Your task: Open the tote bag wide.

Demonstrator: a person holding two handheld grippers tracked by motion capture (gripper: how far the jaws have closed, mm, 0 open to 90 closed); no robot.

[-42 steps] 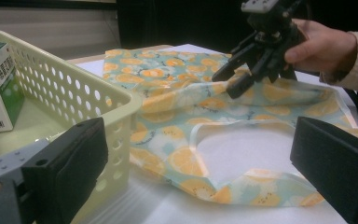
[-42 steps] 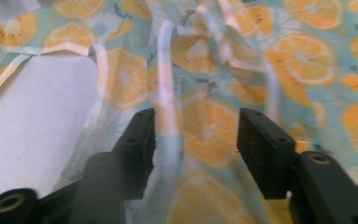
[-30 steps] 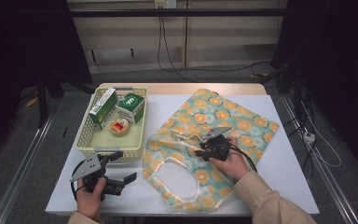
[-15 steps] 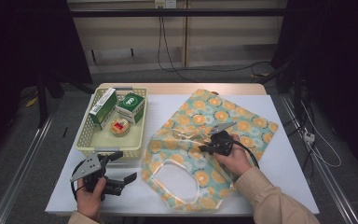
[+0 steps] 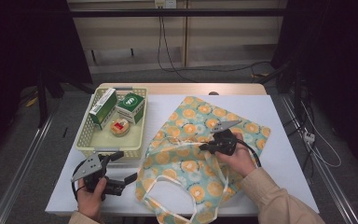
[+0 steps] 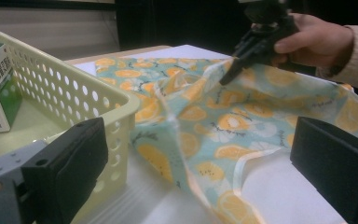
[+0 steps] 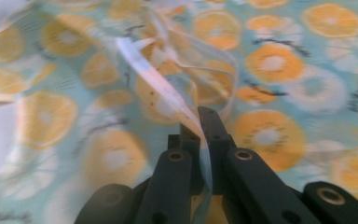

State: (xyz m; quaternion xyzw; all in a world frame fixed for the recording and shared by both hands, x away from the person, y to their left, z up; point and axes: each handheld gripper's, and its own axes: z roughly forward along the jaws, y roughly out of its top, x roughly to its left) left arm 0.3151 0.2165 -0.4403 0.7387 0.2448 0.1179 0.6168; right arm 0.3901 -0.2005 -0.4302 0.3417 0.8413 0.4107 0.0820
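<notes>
White tabletop (image 5: 279, 121): orange-print bag (image 5: 191, 158) diagonal, handle (image 7: 163, 100) in right tongs (image 7: 199, 122).

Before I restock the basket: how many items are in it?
3: a tall green-and-white box at the far left, a squarer green box beside it, and a small round container in front. Others may be hidden.
</notes>
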